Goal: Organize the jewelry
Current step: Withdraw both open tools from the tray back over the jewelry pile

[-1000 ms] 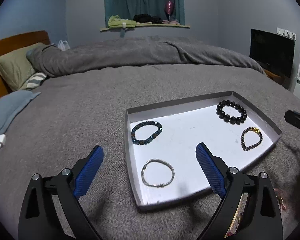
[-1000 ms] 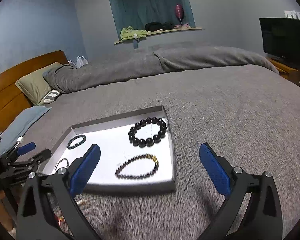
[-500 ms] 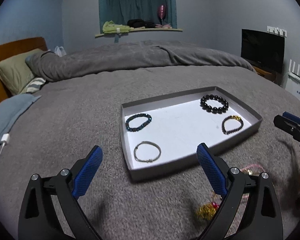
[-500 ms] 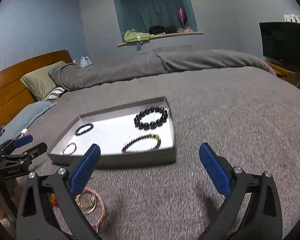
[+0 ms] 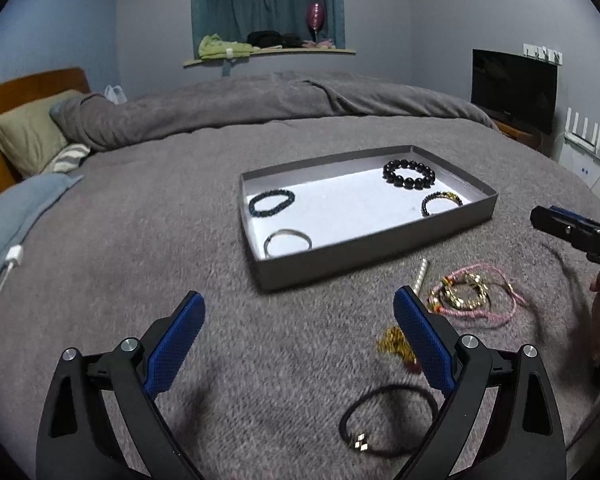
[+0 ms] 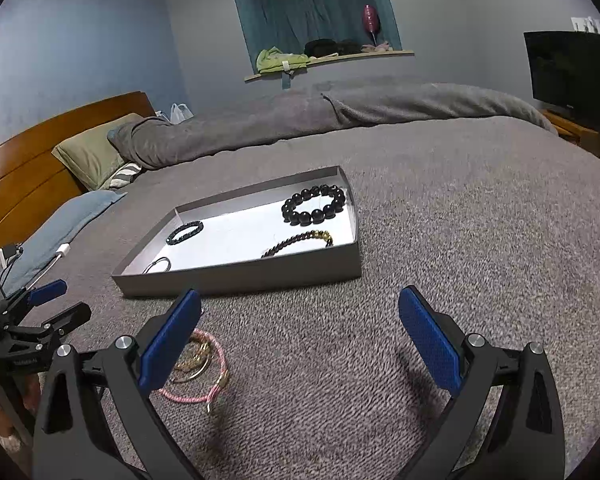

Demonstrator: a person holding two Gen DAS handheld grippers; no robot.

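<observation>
A grey tray lies on the grey bed. It holds a black bead bracelet, a dark and gold bracelet, a blue-black bracelet and a silver bangle. In front of the tray lie a pink cord with gold pieces, a gold chain, a pearl strand and a black hair tie. My left gripper is open and empty. My right gripper is open and empty.
The bed has a folded grey duvet, a green pillow and a wooden headboard to the left. A white charger and cable lie on a blue cloth. A TV stands at the right.
Both grippers have pulled back from the tray toward the bed's near edge. The loose jewelry in front of the tray has come into view. Both grippers stay open.
</observation>
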